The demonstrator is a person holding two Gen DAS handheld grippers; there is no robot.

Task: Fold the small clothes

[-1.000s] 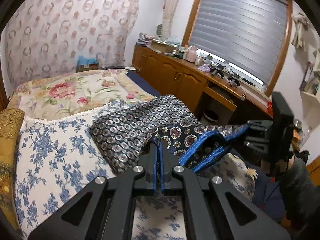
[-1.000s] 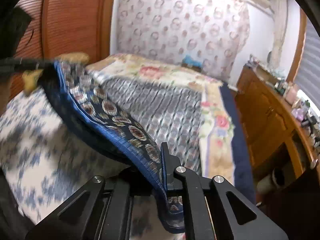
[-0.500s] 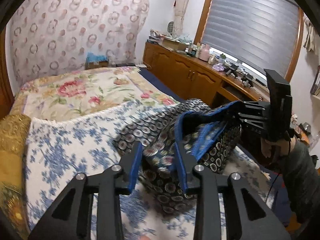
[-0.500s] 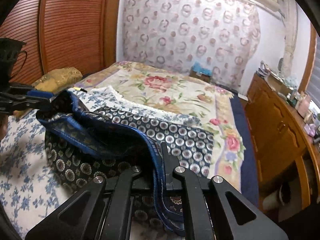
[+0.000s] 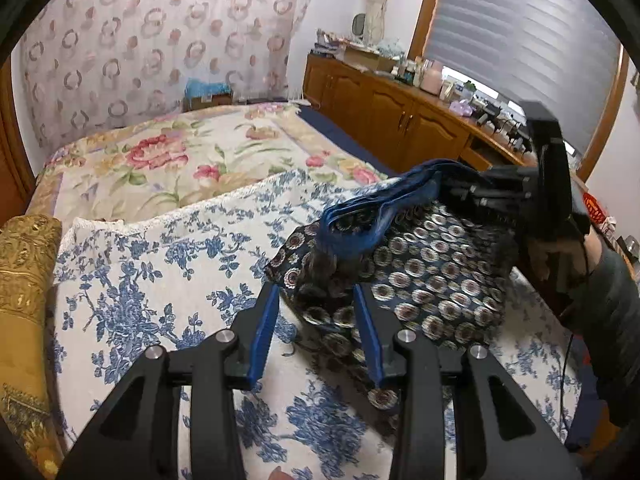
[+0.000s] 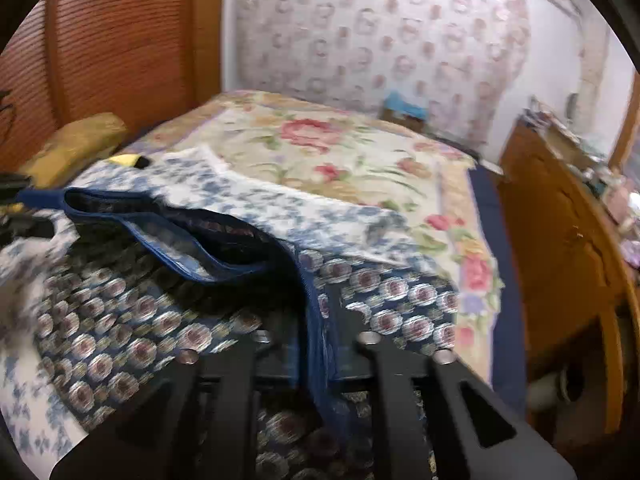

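A dark navy patterned garment (image 5: 432, 272) with a blue trimmed edge (image 5: 376, 208) lies bunched on the blue-and-white floral bedspread (image 5: 160, 280). My left gripper (image 5: 316, 300) is open and empty, its blue-padded fingers (image 5: 264, 328) just short of the garment's near edge. My right gripper (image 6: 320, 320) is shut on the garment's blue trim (image 6: 316, 344) and also shows in the left wrist view (image 5: 452, 188) at the garment's far right side. The right wrist view is blurred.
A floral quilt (image 5: 180, 152) covers the far half of the bed. A gold pillow (image 5: 24, 280) lies at the left. A wooden cabinet (image 5: 400, 120) with clutter runs along the right under a blinded window. A wooden wardrobe (image 6: 112, 40) stands behind the bed.
My left gripper opened and let go of the garment, then drew back. The garment dropped onto the bedspread while my right gripper kept its hold and moved lower.
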